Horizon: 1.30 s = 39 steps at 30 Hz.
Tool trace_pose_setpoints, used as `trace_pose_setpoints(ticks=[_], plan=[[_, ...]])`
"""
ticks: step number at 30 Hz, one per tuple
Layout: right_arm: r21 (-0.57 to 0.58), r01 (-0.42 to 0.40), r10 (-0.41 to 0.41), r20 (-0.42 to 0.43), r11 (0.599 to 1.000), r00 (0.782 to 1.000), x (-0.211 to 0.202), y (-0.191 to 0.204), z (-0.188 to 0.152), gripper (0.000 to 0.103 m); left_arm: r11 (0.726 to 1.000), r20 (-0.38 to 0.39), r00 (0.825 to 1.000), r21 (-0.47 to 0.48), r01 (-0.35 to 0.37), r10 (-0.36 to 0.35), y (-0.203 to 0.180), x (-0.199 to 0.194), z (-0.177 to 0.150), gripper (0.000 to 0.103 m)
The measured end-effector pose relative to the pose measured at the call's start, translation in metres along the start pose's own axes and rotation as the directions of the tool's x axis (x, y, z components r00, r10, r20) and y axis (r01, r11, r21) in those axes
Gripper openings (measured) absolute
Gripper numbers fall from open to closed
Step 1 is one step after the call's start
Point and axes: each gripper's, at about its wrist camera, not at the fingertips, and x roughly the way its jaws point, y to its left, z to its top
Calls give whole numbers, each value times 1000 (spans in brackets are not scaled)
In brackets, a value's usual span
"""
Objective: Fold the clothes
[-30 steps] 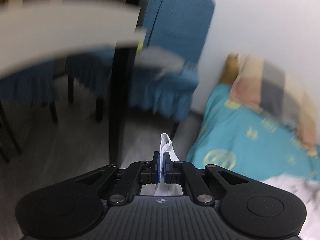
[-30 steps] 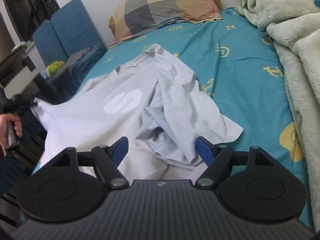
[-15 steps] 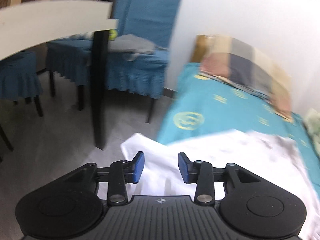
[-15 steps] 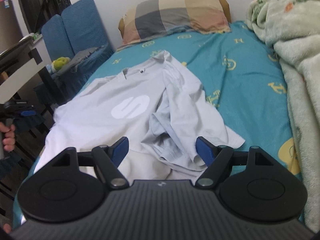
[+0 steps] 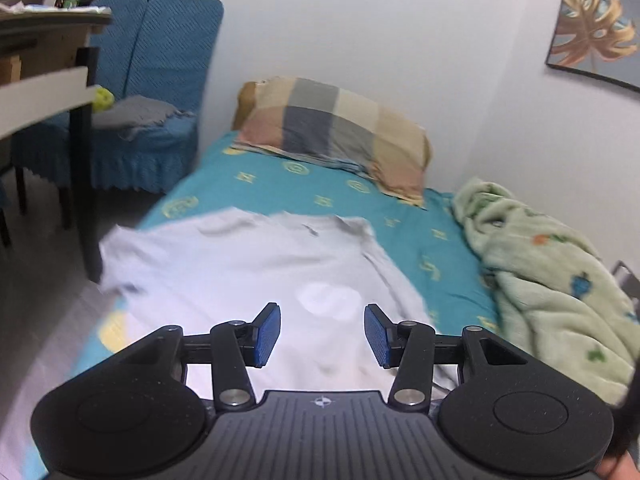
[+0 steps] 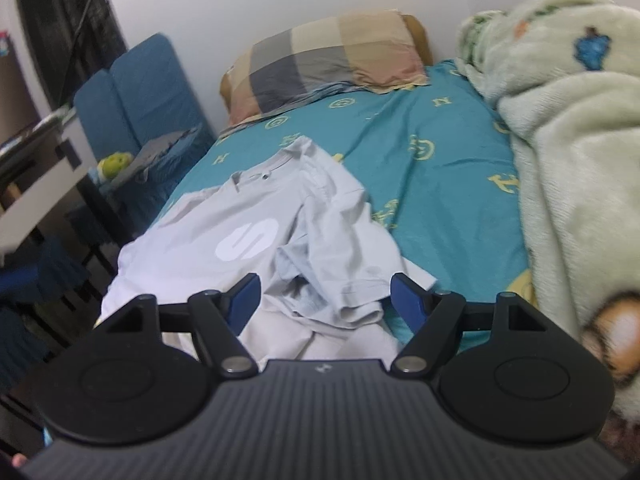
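A pale grey T-shirt [image 6: 256, 236] lies spread on the teal bed [image 6: 448, 184], its right sleeve rumpled. Above its near edge, the left gripper [image 5: 322, 334] and right gripper [image 6: 325, 300] hover, jaws wide, holding nothing.

A checked pillow [image 5: 332, 128] lies at the head of the bed [image 6: 432, 184], on a teal sheet with yellow motifs — a pale green fleece blanket [image 6: 568, 152] heaped alongside. Blue chairs [image 5: 160, 80] stand by a desk [image 5: 44, 92]; a leaf picture [image 5: 592, 36] hangs above.
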Motion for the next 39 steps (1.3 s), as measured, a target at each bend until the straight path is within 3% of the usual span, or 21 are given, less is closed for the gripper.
trace_pose_setpoints(ticks=[4, 12, 14, 16, 18, 20, 25, 30, 35, 39], plan=[[-19, 30, -31, -21, 999, 999, 7, -4, -2, 68, 999, -25, 1000, 40, 15, -14, -12, 2, -24, 50], [-170, 29, -40, -58, 985, 998, 56, 12, 1, 67, 1000, -16, 1000, 6, 18, -18, 44, 41, -16, 50], [-215, 47, -66, -84, 976, 994, 70, 14, -3, 55, 1000, -16, 1000, 0, 23, -23, 50, 48, -13, 50], [-231, 79, -108, -119, 970, 987, 81, 10, -6, 21, 1000, -10, 1000, -7, 28, -28, 51, 50, -11, 50], [-212, 94, -123, -130, 973, 984, 86, 2, -4, 11, 999, -8, 999, -11, 36, -36, 52, 51, -10, 50], [-183, 106, -128, -112, 977, 985, 83, -3, 4, 7, 999, -7, 999, -18, 42, -43, 53, 51, -10, 50], [-158, 127, -126, 17, 979, 992, 58, 0, 64, 6, 997, 1, 999, -55, 51, -52, 56, 48, -10, 50], [-176, 182, -161, 128, 967, 979, 61, 7, 154, 6, 997, 14, 999, -57, 46, -45, 58, 48, -9, 50], [-210, 295, -248, 222, 932, 943, 90, 6, 223, 6, 999, 19, 999, -12, 31, -31, 56, 62, -6, 49], [-212, 415, -365, 238, 885, 900, 138, -18, 249, 6, 999, -1, 999, -2, 46, -46, 59, 75, -6, 49]])
